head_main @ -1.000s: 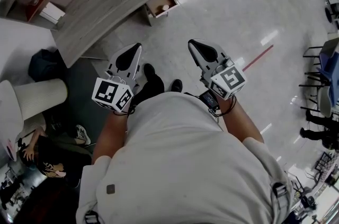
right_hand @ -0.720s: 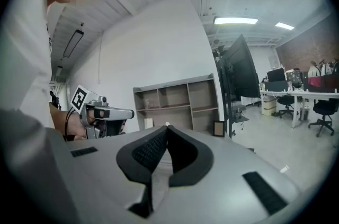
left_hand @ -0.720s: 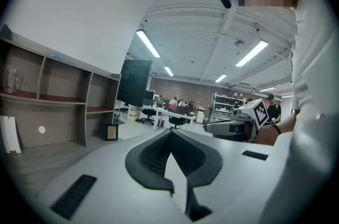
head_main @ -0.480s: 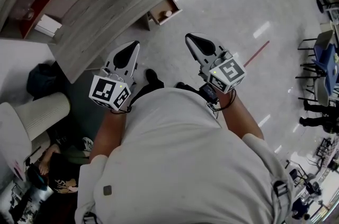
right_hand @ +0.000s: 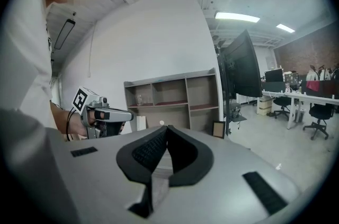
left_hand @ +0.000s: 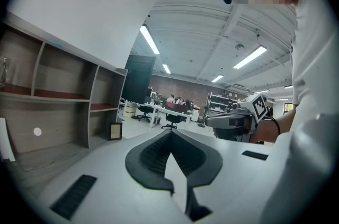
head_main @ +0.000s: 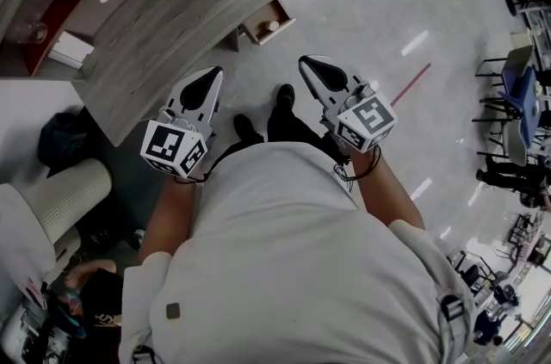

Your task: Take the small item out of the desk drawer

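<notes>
Left hand-held gripper (head_main: 209, 80), left of centre: jaws pressed together, nothing between them, held above the floor (head_main: 370, 18). Table (head_main: 164, 27) at upper left. Drawer (head_main: 261, 16) stands open at the table's right end, upper centre. Small pale item (head_main: 273, 25) lies inside the drawer, well apart from either gripper. Right hand-held gripper (head_main: 314, 68), right of centre: jaws pressed together, empty.
</notes>
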A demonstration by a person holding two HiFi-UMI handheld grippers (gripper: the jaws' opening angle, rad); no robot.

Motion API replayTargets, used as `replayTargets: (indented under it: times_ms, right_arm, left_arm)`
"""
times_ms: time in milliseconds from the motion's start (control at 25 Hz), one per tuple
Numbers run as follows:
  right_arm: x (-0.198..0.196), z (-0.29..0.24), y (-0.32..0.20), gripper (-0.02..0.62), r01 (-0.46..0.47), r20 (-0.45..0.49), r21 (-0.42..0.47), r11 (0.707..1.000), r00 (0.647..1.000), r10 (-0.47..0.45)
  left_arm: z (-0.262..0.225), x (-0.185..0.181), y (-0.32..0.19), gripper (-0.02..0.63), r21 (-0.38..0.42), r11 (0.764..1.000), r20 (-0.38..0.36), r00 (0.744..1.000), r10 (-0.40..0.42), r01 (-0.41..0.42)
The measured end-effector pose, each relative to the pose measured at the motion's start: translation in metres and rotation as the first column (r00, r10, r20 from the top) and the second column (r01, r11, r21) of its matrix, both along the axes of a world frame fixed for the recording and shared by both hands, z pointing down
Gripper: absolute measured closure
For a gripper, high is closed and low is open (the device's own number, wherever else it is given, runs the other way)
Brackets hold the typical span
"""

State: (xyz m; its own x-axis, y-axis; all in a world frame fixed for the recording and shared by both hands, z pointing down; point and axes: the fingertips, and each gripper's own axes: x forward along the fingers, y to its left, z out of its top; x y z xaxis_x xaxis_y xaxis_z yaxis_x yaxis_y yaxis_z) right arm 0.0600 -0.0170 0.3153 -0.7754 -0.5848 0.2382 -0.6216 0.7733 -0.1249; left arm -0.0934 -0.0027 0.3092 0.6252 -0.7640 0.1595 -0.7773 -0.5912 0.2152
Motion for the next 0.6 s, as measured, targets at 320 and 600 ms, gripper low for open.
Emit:
replayTargets:
  times_ms: [320,600]
  right_arm:
    - [-0.008,0.010,-0.042,0.578,0.045,0.007,-0.025,0.999,0.999,-0.045]
    - [-0.023,0.044,-0.088,0.578,0.121,-0.042,-0.082,0.989,0.991,-0.124]
  left_arm:
    - [0.006,-0.007,-0.030,0.591,-0.013,0.999,0.012,0.999,-0.041,0.041]
    - [0.030,-0.016,-0.070,0.591,-0.059,0.993,0.018,0.994,-0.103,0.104]
